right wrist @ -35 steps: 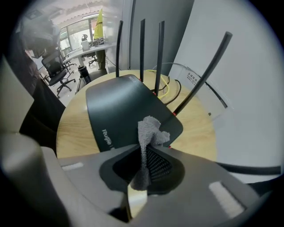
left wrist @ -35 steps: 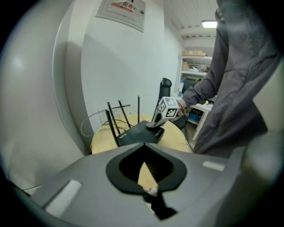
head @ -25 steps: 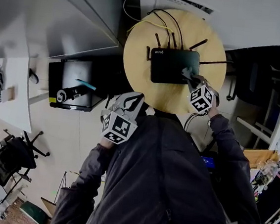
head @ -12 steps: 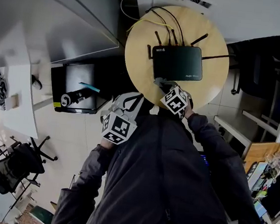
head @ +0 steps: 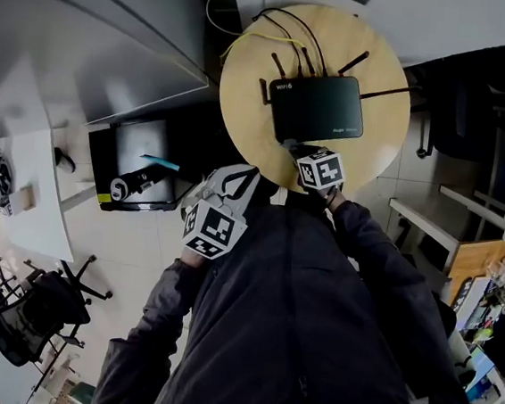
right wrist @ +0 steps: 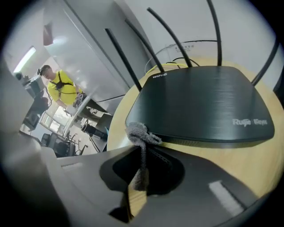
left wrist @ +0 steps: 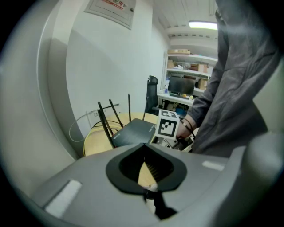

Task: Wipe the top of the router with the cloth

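Head view, item one: router (head: 318, 108), black and flat, lying on the round wooden table (head: 245, 106). Its long axis runs left to right across my front. Its antennas rise from the far edge and splay toward the wall, and the printed near edge faces me.

Item two: cloth (right wrist: 141, 135), grey and bunched. I hold it pinched in my right gripper (head: 294, 147), whose jaws are clamped on a hanging strip of it. The knotted top of the cloth touches the router's near left corner.

Item three: my left gripper (head: 234, 184), jaws drawn together with nothing between them. I hold it at the table's near rim, apart from the router.

Item four: yellow and black cables (head: 252, 33), at the router's far side.
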`<move>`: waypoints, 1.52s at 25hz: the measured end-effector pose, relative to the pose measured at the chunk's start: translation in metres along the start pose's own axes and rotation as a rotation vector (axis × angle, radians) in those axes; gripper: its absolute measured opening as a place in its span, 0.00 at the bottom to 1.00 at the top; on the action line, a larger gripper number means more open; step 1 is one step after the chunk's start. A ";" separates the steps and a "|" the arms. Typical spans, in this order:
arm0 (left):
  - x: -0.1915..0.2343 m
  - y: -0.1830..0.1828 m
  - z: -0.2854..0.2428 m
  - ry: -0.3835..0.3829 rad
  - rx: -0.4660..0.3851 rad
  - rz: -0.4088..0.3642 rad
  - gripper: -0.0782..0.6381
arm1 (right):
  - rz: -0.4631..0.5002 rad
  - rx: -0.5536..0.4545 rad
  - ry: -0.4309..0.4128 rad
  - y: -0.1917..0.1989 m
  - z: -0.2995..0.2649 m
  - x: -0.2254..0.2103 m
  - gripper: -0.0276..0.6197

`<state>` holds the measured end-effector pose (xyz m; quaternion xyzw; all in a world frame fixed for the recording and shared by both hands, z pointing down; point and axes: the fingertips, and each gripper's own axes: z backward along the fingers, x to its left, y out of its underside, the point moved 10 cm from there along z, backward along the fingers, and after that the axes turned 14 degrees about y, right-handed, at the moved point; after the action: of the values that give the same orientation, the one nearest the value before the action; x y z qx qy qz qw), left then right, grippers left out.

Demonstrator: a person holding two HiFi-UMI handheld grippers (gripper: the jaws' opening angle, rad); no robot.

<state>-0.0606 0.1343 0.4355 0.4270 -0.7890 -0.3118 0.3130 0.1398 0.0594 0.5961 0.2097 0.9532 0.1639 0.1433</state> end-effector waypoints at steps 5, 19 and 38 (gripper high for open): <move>0.003 -0.004 -0.006 0.034 0.003 -0.031 0.11 | -0.075 0.004 0.060 0.009 0.009 -0.029 0.09; 0.008 -0.003 -0.007 0.064 0.012 -0.050 0.11 | -0.199 0.005 0.278 0.032 0.046 -0.147 0.09; 0.010 -0.005 -0.021 0.122 -0.025 -0.052 0.11 | 0.011 -0.241 0.141 0.023 0.146 -0.072 0.09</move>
<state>-0.0463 0.1185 0.4466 0.4616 -0.7531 -0.3030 0.3578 0.2605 0.0841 0.4872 0.1840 0.9332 0.2923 0.0994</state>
